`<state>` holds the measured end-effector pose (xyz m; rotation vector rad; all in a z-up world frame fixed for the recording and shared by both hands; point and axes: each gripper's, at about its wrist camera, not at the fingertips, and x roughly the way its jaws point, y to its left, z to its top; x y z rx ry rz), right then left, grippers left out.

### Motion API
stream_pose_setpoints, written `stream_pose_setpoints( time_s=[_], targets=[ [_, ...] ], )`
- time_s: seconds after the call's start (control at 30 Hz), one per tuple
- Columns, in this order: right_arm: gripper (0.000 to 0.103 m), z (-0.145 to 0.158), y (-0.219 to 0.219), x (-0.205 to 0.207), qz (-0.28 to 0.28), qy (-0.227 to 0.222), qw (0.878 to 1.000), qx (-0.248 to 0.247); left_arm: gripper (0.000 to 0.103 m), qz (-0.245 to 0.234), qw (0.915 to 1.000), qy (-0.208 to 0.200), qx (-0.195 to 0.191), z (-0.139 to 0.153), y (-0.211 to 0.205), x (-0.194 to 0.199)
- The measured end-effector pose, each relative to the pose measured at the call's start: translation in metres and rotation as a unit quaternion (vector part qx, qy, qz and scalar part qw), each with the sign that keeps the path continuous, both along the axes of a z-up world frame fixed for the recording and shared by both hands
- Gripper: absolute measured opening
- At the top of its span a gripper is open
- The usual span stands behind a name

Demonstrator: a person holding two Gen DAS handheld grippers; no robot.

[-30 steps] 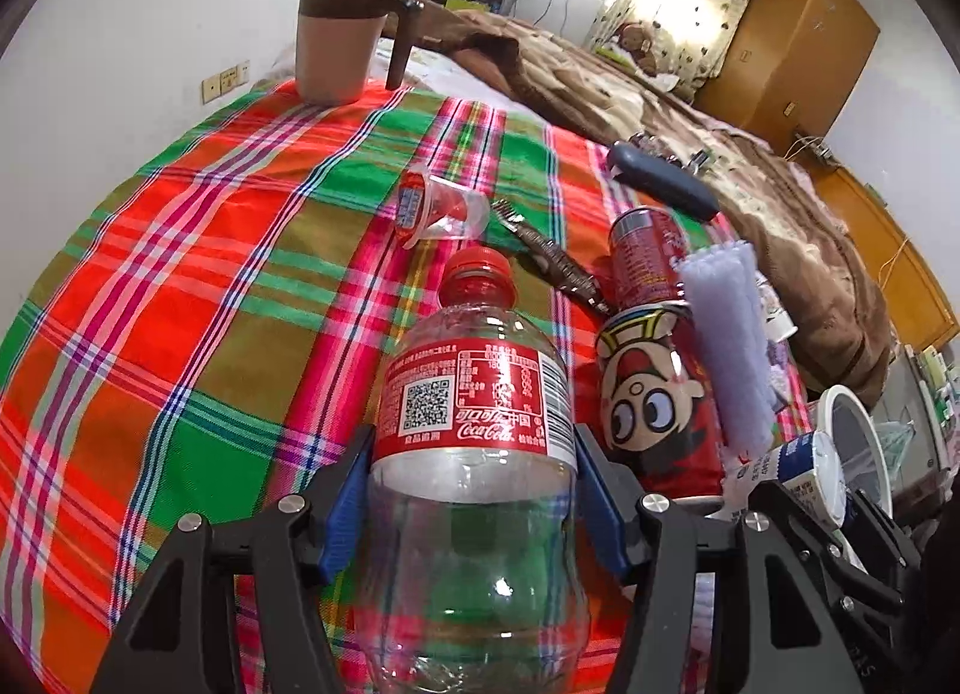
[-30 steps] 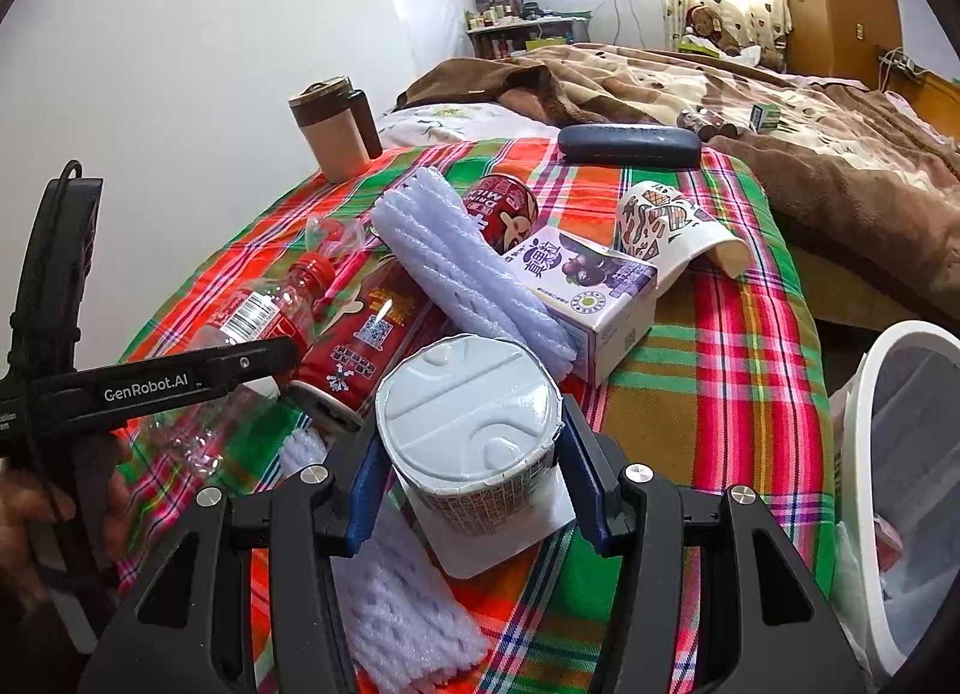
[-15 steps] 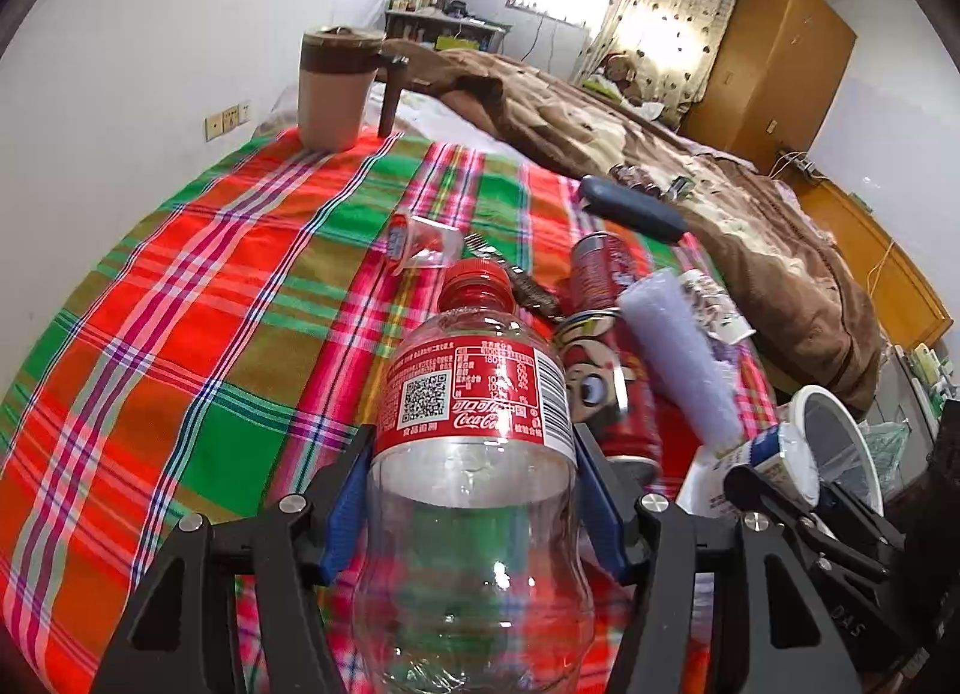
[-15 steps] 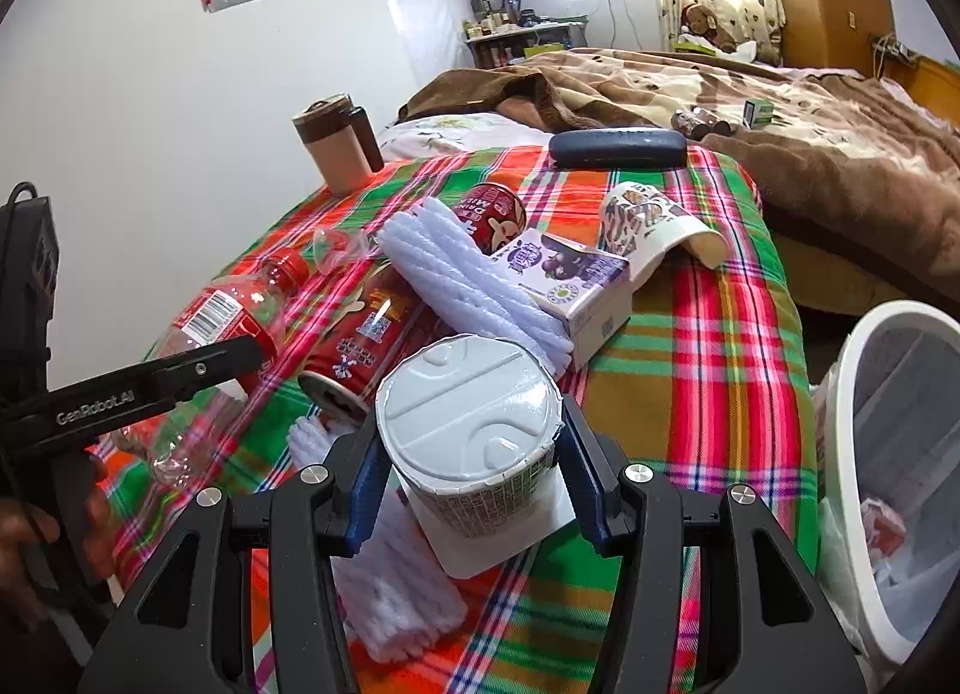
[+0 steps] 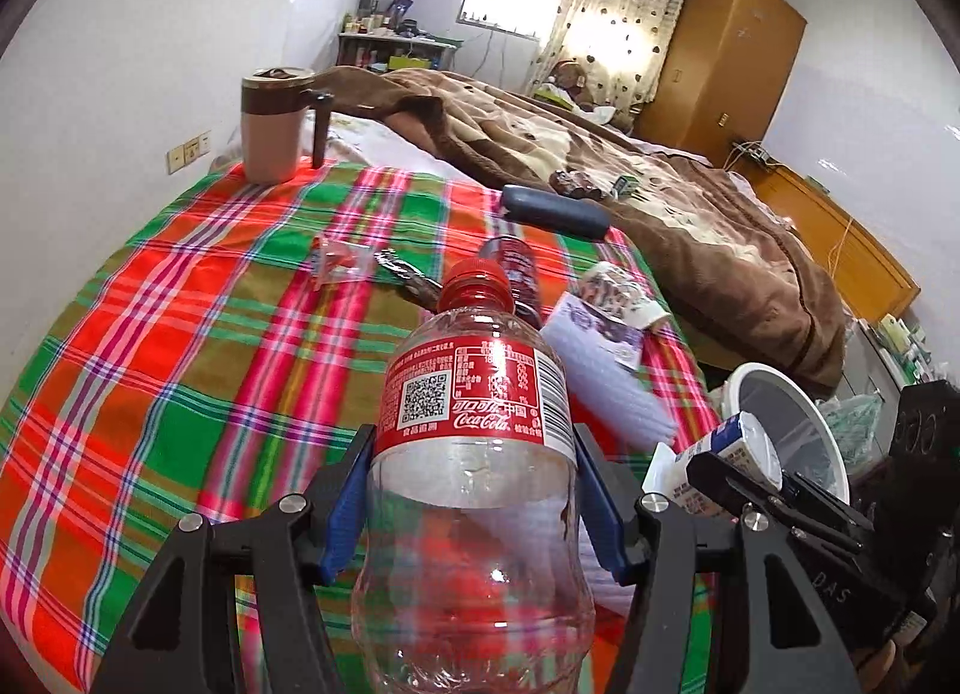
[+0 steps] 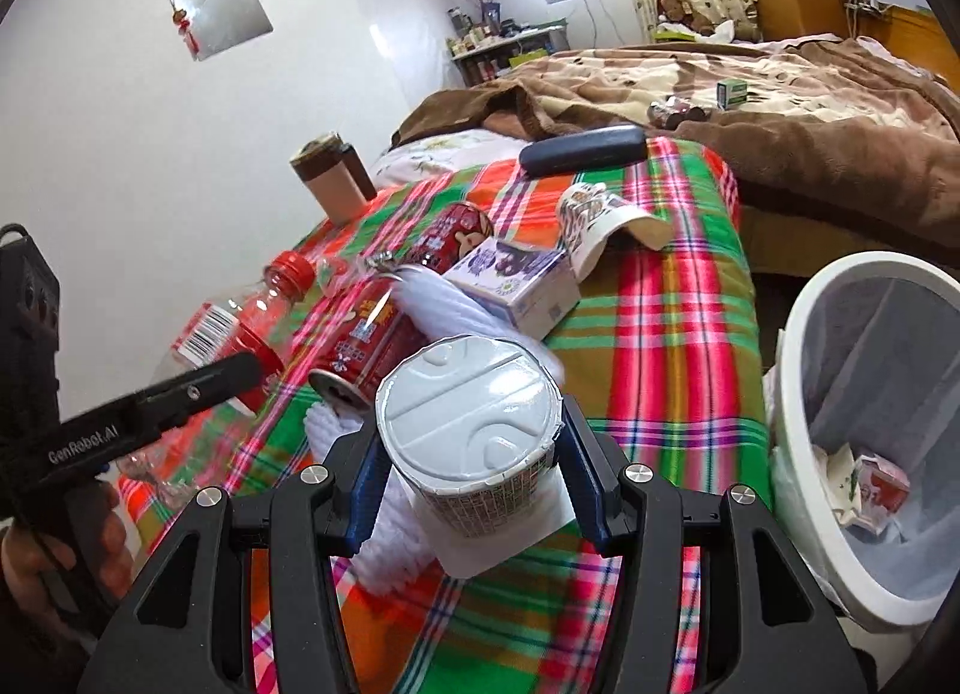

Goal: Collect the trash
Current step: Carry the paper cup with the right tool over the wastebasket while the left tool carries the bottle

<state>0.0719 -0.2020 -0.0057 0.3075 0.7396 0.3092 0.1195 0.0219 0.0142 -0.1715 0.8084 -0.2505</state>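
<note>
Nearest the left wrist camera, the left gripper (image 5: 471,490) has its blue pads clamped on the clear body of an empty Coca-Cola bottle (image 5: 474,454), just below the red label, with the red cap pointing away. The bottle is likely very light and its thin wall looks apt to buckle and slip, so the firmer band at the label shoulder seems the safer place to grip. The right gripper (image 6: 471,463) is closed on a white-lidded yogurt cup (image 6: 471,430) at its side wall under the rim; the cup looks stiff near the lid, softer lower down, and probably light. Both are lifted above the plaid-covered surface (image 6: 672,334). Just right of the cup stands the white trash bin (image 6: 798,370), already holding a crumpled carton. Farther on the cloth lie a red drink can (image 6: 366,340), a white foam sleeve (image 6: 462,310), a purple milk carton (image 6: 516,280) and a paper cup (image 6: 594,214), then a dark glasses case (image 6: 582,150) and a brown lidded mug (image 6: 327,178).
</note>
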Motion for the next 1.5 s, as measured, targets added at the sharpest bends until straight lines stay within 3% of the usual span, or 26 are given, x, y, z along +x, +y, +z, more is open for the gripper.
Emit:
stream_pose_setpoints(
  time_s=[0.27,0.7,0.77,0.9,1.5],
  targets=[
    [0.053,0.011,-0.015,-0.012,-0.017,-0.024,1.0,-0.009,0.062,-0.03,0.9995,-0.007,0.003,0.005,-0.027,-0.011],
    [0.053,0.026,-0.072,-0.029,-0.097,-0.049,0.993,-0.038,0.062,-0.09,0.9955,-0.021,0.021,0.013,-0.093,-0.018],
    [0.053,0.025,-0.081,-0.031,-0.109,-0.049,0.992,-0.038,0.062,-0.102,0.9936,-0.034,0.035,0.016,-0.111,-0.023],
    [0.053,0.025,-0.103,-0.035,-0.136,-0.048,0.989,-0.04,0.062,-0.132,0.9901,-0.038,0.028,0.021,-0.14,-0.025],
    [0.054,0.011,-0.164,-0.036,-0.224,-0.02,0.972,-0.059,0.062,-0.228,0.9733,-0.023,0.017,0.014,-0.249,-0.018]
  ],
)
